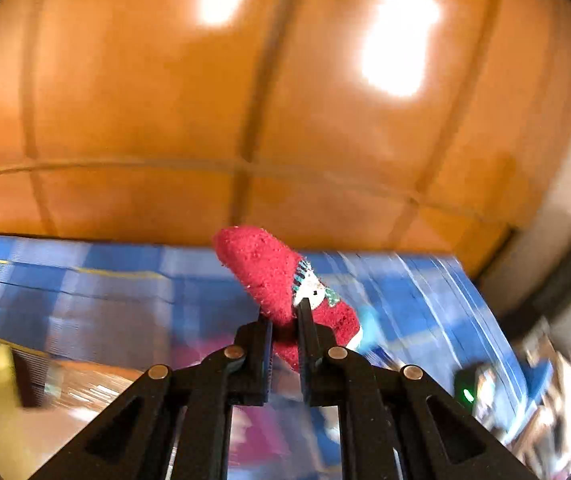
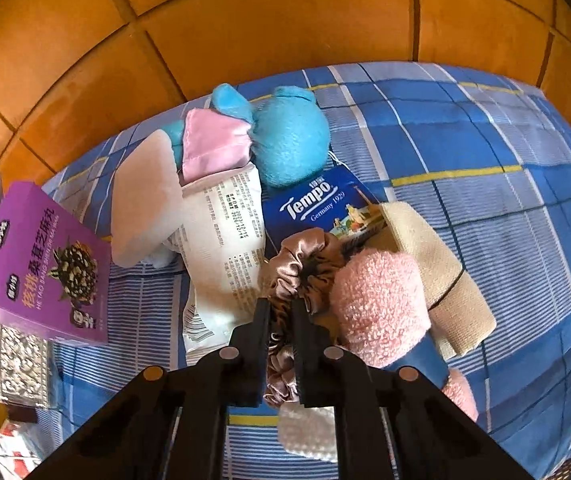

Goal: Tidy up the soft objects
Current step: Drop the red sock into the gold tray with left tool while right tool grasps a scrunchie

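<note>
In the left wrist view my left gripper is shut on a fuzzy red sock with a snowman pattern, held up in the air above the blue checked bedspread. In the right wrist view my right gripper points down and is shut on a satin scrunchie, brownish pink with a striped part. The scrunchie lies in a pile with a fluffy pink sock, a beige cloth and a blue Tempo tissue pack. A blue plush toy lies further back.
A purple snack box stands at the left on the bedspread. A white printed packet, a pale pink pad and a pink satin pouch lie mid-bed. An orange wooden headboard rises behind. A white knitted item lies near me.
</note>
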A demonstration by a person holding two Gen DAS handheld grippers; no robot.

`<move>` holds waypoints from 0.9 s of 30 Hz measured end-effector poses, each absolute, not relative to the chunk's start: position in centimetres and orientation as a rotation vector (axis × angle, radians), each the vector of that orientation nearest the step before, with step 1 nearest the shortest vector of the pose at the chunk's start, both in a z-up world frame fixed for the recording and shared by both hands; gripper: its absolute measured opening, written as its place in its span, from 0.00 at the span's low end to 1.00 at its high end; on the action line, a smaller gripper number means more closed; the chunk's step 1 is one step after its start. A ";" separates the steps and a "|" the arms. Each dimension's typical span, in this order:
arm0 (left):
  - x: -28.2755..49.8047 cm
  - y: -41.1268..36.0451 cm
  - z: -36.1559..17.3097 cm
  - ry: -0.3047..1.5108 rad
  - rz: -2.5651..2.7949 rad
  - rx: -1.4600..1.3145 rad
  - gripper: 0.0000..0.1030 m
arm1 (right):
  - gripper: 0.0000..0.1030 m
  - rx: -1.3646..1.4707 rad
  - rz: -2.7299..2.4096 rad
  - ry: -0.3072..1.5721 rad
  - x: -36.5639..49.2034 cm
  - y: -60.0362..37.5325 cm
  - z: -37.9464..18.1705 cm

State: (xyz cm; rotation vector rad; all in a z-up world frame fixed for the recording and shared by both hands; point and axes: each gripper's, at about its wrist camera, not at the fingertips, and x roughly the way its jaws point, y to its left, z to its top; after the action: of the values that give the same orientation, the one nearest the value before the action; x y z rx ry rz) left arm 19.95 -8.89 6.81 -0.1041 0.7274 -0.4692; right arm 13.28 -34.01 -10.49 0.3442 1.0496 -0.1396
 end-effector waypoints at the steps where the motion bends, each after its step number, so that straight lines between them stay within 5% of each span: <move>1: 20.4 -6.9 7.2 0.709 -0.421 -0.106 0.10 | 0.09 0.328 -0.144 1.048 13.2 -33.9 -10.5; 12: 15.1 15.2 1.3 0.739 0.022 -0.201 0.10 | 0.09 0.273 -0.130 1.083 13.3 -32.6 -11.0; 20: 10.9 20.3 -5.8 0.851 0.128 -0.211 0.11 | 0.09 0.231 -0.145 1.046 12.9 -31.9 -10.6; 27: 7.9 18.4 -8.3 0.885 0.077 -0.156 0.34 | 0.07 0.315 -0.096 0.973 12.0 -31.4 -8.0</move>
State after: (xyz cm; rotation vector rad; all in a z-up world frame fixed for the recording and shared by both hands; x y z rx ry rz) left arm 7.86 18.43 -8.34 -0.1559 0.8850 0.0772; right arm 11.98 -31.43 -7.98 0.3146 0.9727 -0.0957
